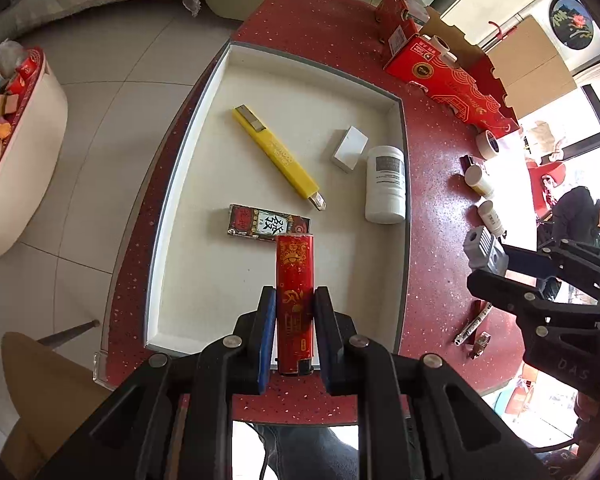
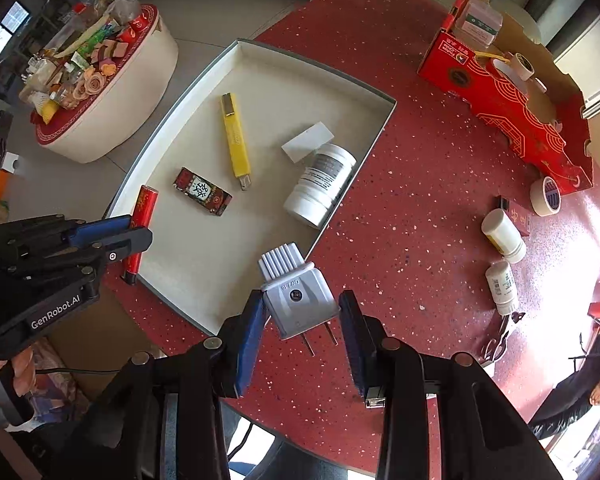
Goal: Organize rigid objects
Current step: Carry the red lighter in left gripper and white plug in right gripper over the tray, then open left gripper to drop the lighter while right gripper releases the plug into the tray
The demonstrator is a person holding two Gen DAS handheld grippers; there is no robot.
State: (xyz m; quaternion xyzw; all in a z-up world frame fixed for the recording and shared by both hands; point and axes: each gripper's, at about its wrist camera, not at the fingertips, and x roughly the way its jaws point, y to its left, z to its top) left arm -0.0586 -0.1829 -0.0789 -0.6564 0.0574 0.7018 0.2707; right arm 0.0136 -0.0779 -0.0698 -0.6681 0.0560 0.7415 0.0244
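A red lighter (image 1: 295, 300) is clamped between the closed fingers of the left gripper (image 1: 295, 312) and is held above the near edge of the shallow white tray (image 1: 204, 128) on the red desk (image 1: 436, 216). A grey plug adapter (image 2: 298, 300) is gripped between the fingers of the right gripper (image 2: 302, 320), just outside the tray's near right corner. Inside the tray a yellow utility knife (image 1: 278, 156), a patterned small box (image 1: 268, 222), a white block (image 1: 349, 149) and a white bottle (image 1: 385, 184) are seen lying.
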